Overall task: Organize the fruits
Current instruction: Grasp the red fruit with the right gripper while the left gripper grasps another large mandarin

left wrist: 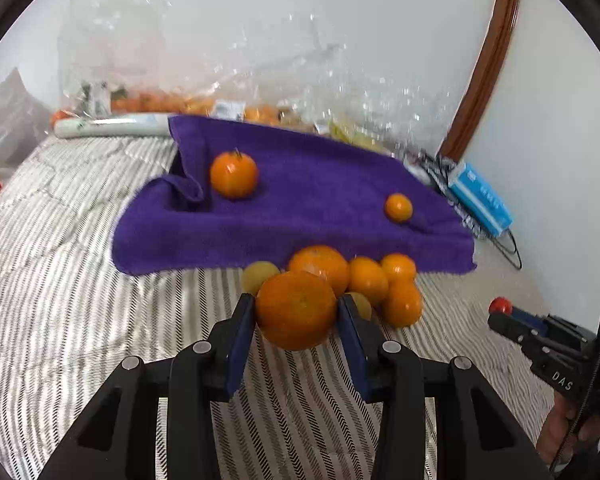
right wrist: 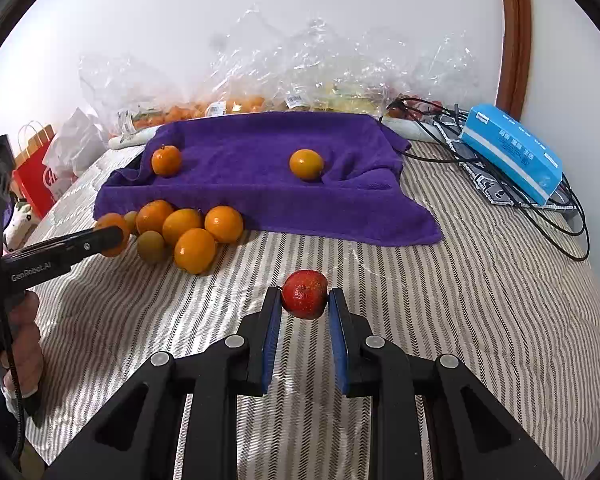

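Left wrist view: a large orange [left wrist: 296,310] sits clenched in the left gripper [left wrist: 296,312] jaws, just in front of the orange pile [left wrist: 364,280] at the purple towel's [left wrist: 308,204] edge — while the right gripper [right wrist: 305,300] grasps a red fruit [right wrist: 305,294] above the striped bed cover [right wrist: 460,300], well apart from the pile.

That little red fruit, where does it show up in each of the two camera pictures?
Left wrist view: the red fruit sits small at the far right edge, at the tip of the right gripper.
Right wrist view: the same fruit is low in the centre, clamped between the gripper's blue pads.
Shared landmark: the purple towel with two orange fruits on it.
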Action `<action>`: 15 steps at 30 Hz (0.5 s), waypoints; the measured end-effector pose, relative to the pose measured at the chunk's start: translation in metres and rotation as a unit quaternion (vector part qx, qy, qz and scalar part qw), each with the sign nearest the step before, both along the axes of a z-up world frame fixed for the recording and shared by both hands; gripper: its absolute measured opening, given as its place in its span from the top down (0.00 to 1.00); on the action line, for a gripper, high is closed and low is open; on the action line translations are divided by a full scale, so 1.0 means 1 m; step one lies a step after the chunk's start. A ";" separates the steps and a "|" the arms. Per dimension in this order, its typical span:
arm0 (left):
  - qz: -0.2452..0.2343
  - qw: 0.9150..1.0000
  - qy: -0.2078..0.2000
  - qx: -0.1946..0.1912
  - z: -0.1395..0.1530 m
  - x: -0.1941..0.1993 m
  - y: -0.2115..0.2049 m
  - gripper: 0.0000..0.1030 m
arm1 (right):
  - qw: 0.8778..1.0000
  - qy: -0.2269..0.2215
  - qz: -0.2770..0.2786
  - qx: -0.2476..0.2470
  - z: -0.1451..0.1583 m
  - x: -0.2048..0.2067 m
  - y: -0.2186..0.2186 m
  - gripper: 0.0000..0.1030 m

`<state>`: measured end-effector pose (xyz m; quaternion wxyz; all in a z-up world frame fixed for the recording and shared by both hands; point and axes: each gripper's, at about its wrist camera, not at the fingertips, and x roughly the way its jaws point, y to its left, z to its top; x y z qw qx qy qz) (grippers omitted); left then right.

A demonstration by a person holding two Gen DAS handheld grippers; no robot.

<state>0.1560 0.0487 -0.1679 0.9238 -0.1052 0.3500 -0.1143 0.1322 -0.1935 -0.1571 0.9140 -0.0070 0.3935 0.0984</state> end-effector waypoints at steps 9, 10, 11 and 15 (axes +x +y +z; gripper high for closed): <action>0.025 0.998 -0.027 -0.041 0.010 -0.004 0.017 0.62 | 1.000 -0.012 0.006 -0.005 0.012 -0.007 0.011 0.77; 0.027 0.998 -0.031 -0.044 0.011 -0.006 0.019 0.62 | 1.000 -0.015 0.006 -0.007 0.014 -0.007 0.012 0.77; 0.030 0.998 -0.035 -0.046 0.013 -0.007 0.020 0.62 | 1.000 -0.017 0.005 -0.007 0.016 -0.007 0.012 0.77; 0.041 0.997 -0.048 -0.049 0.017 -0.010 0.024 0.62 | 1.000 -0.017 0.002 0.003 0.020 -0.006 0.011 0.77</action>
